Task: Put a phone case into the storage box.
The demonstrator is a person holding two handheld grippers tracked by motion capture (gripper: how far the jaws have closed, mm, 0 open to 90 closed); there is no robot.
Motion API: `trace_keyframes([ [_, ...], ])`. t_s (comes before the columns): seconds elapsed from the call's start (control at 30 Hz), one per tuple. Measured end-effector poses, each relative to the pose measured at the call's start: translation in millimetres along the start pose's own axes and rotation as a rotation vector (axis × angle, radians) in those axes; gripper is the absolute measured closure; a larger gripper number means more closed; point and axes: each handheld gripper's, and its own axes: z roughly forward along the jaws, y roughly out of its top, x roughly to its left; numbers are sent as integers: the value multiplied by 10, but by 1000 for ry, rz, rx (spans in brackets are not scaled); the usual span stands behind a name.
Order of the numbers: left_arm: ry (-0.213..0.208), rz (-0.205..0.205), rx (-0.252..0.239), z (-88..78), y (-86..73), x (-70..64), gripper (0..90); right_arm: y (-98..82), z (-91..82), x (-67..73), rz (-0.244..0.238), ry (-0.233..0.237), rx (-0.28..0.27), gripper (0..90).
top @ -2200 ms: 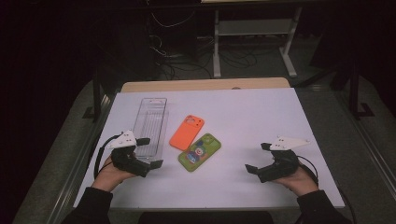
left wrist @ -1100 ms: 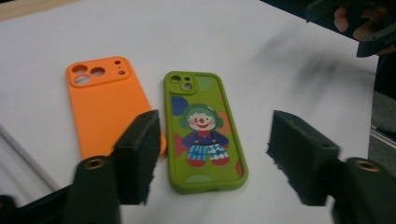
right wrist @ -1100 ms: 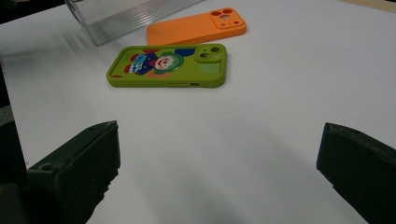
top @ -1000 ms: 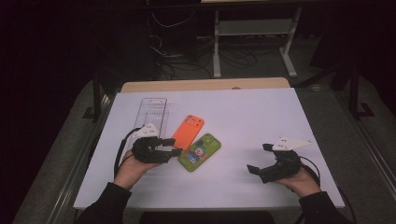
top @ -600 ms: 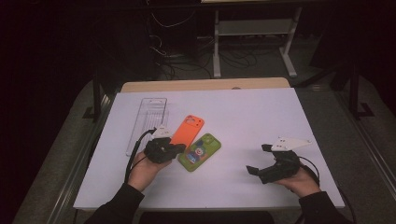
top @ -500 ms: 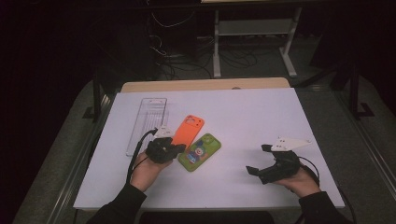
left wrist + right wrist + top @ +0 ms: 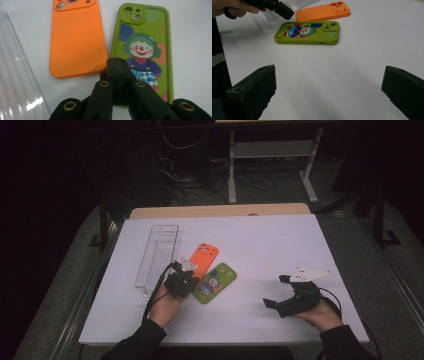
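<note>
Left gripper (image 7: 181,282) sits at the near ends of the two phone cases, jaws fully closed pad to pad, nothing between them. In the left gripper view the closed tips (image 7: 117,72) hover over the bare strip of tabletop between the cases, just overlapping the lower-left corner of the green clown case (image 7: 143,47); contact with the case I can't confirm. Orange phone case (image 7: 76,40) lies flat at 11 o'clock from the tips, camera cutouts at the far end, just beside the green one with a narrow gap, not touching. Clear plastic tray (image 7: 157,254) lies at 10 o'clock from the left gripper, long side running away from the person, close beside the orange case. Right gripper (image 7: 285,295) is well apart at 3 o'clock from the cases, held low over the white tabletop (image 7: 280,245), jaws wide open and empty. Right gripper view: both jaws spread at the frame edges, bare tabletop between them, green case at 12 o'clock ahead with the orange case behind it and the left gripper's black tip at 11 o'clock above the green case's end. Both cases lie back side up.
</note>
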Motion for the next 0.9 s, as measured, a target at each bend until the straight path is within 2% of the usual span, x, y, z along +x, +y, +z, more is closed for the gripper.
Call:
trace_keyframes([
  [0.1,58,-3,6,28,12,-19,897,-1,0,1,-1,3,1,0],
  [0.13,58,-3,6,28,12,-19,898,-1,0,1,-1,3,1,0],
  [0.17,78,-11,14,43,13,-28,898,-1,0,3,-1,4,2,0],
  [0.27,102,-4,24,63,18,-40,898,-1,0,3,-4,5,1,0],
  [0.57,126,-10,45,102,17,-74,897,-3,3,7,-4,10,4,0],
  [0.9,114,-10,54,113,25,-93,897,-4,7,18,-3,13,10,0],
])
